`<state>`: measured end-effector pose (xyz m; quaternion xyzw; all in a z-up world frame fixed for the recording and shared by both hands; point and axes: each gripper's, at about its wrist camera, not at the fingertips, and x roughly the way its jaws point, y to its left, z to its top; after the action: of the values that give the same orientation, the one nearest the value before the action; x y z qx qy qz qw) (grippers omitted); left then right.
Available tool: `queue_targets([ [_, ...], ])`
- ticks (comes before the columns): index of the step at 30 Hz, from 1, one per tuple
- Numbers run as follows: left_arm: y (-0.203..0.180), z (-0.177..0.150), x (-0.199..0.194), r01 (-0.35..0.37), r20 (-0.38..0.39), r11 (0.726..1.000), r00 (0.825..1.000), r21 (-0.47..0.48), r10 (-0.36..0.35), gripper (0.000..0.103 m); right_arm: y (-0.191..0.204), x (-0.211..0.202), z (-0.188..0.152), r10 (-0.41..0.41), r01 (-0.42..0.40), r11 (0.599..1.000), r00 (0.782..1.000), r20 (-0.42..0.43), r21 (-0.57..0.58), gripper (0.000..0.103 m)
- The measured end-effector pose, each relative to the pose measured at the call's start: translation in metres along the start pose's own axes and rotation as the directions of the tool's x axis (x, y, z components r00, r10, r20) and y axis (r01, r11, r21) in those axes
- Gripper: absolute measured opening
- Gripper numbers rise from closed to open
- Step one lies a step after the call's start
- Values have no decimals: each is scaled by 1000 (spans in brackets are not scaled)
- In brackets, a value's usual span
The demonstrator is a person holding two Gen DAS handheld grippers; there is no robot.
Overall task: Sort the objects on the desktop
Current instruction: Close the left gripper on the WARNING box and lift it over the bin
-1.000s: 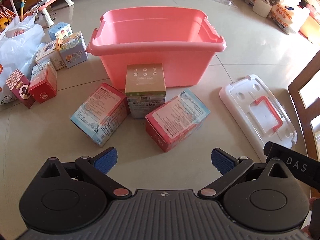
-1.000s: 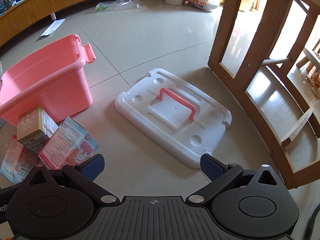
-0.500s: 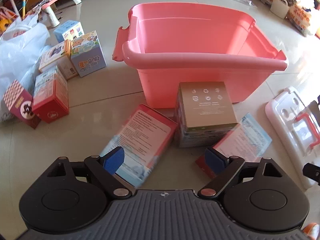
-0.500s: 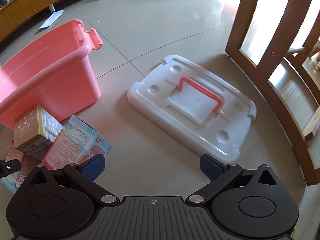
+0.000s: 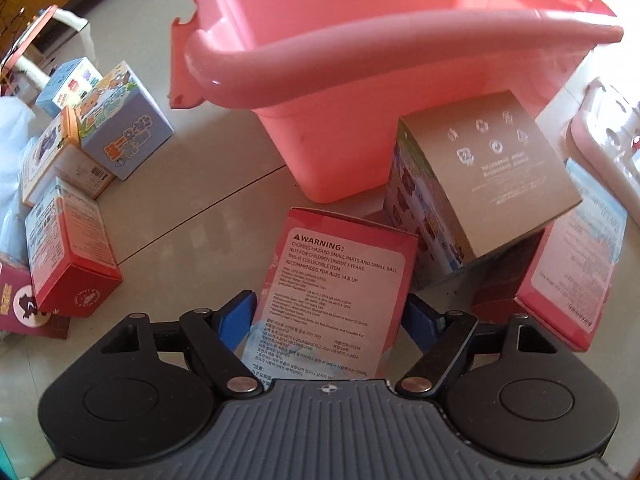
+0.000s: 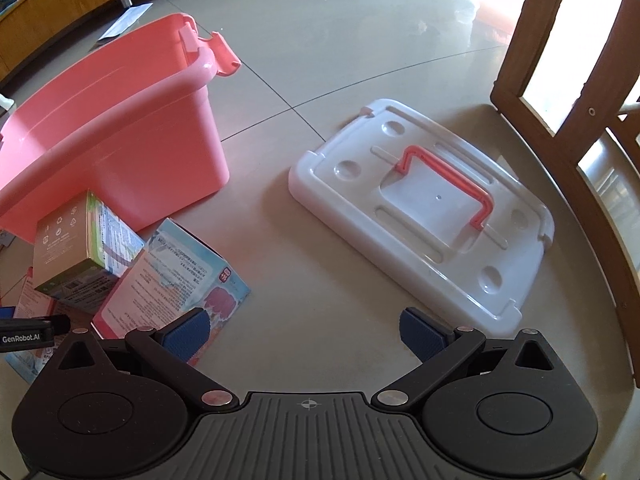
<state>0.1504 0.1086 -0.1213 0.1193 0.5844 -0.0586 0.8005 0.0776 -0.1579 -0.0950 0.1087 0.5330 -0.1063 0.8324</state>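
Observation:
My left gripper [image 5: 330, 312] is open, its blue pads on either side of a red-and-blue box with a warning label [image 5: 336, 280] lying on the floor. I cannot tell if the pads touch it. A brown-topped box [image 5: 484, 172] leans beside it, and another red-and-blue box [image 5: 572, 264] lies to the right. The pink bin [image 5: 360, 72] stands just behind them, with nothing visible inside. My right gripper [image 6: 304, 334] is open and empty above the floor, with the right-hand box [image 6: 172, 276] at its left pad and the bin [image 6: 112, 140] at left.
Several small boxes [image 5: 116, 136] and a red box [image 5: 70, 264] lie on the floor at left beside a white bag. The bin's white lid with a pink handle [image 6: 424, 208] lies right of the bin. A wooden chair frame [image 6: 560, 120] stands at far right.
My left gripper has moved forward and down, so the warning-label box now sits between its pads. My right gripper has moved forward slightly and stays open.

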Motion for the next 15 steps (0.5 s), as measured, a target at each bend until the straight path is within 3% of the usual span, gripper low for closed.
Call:
queue_targets([
  [8,-5,-4,-8,8,-34,998,999,-57,-10,75,-6,3,-3,3,-1,998,1000,-31,60,101],
  [15,-13,-10,-55,-21,-11,991,1000,-132,20,75,-1,-14,-2,18,-17,999,999,-29,42,101],
])
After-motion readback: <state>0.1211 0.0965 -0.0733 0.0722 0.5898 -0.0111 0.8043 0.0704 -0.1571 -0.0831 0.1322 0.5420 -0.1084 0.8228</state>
